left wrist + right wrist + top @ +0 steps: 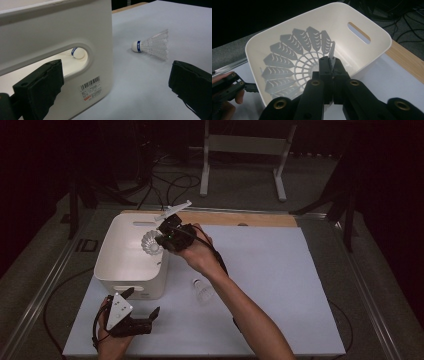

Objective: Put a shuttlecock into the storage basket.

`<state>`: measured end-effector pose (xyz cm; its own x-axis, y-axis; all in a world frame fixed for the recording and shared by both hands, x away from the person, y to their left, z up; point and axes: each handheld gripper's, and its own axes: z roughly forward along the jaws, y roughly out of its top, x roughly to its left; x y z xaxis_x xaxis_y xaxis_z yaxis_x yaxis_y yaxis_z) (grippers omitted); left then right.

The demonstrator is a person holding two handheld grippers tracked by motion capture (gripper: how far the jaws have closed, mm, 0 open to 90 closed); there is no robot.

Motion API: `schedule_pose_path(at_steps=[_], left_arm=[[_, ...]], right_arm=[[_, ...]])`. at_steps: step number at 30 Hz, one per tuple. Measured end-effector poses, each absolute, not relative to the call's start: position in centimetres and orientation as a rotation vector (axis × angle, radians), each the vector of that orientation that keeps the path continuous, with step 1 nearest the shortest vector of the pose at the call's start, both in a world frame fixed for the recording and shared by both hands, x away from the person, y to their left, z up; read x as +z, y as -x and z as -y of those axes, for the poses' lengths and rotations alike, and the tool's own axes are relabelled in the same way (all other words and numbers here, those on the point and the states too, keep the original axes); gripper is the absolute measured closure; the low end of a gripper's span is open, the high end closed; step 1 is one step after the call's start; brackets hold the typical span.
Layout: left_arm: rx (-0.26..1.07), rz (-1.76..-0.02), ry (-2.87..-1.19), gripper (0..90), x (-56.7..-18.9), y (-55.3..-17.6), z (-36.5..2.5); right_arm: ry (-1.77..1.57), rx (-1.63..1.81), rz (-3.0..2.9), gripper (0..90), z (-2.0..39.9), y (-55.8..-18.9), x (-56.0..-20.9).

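My right gripper (pixel 161 237) hangs over the white bin (pixel 131 287), shut on one feather of a white shuttlecock (pixel 151 244). In the right gripper view the shuttlecock's (pixel 294 60) open skirt faces the camera above the bin's (pixel 387 37) inside, with the jaws (pixel 331 62) pinching its rim. A second shuttlecock (pixel 202 290) with a blue band lies on the table right of the bin, also clear in the left gripper view (pixel 152 45). My left gripper (pixel 142 302) stands open in front of the bin (pixel 50 27). Through the handle slot a blue-banded cork (pixel 77 53) shows inside.
The white table sheet (pixel 280 285) stretches to the right of the bin. A wooden strip (pixel 260 219) runs along the table's far edge. Beyond it stand white frame legs (pixel 205 165) and floor cables (pixel 172 182). The left hand and its gripper (pixel 227 85) appear beside the bin.
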<state>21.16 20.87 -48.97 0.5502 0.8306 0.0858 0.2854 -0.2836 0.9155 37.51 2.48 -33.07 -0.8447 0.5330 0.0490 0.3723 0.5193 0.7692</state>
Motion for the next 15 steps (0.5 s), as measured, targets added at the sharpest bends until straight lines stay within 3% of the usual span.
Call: schedule_pose_path(at_steps=[11,13,15], left_arm=[[0.717,-0.916,-1.831,0.5,-48.9,-21.1,-20.9],[0.717,-0.916,-1.831,0.5,-48.9,-21.1,-20.9],[0.717,-0.916,-1.831,0.5,-48.9,-21.1,-20.9]], right_arm=[[-0.732,1.244,-2.601,88.9,-3.5,-36.9,-33.4],[-0.708,1.251,-2.606,85.1,-3.6,-36.8,-33.5],[-0.693,1.279,-2.609,65.8,-3.8,-36.7,-33.5]])
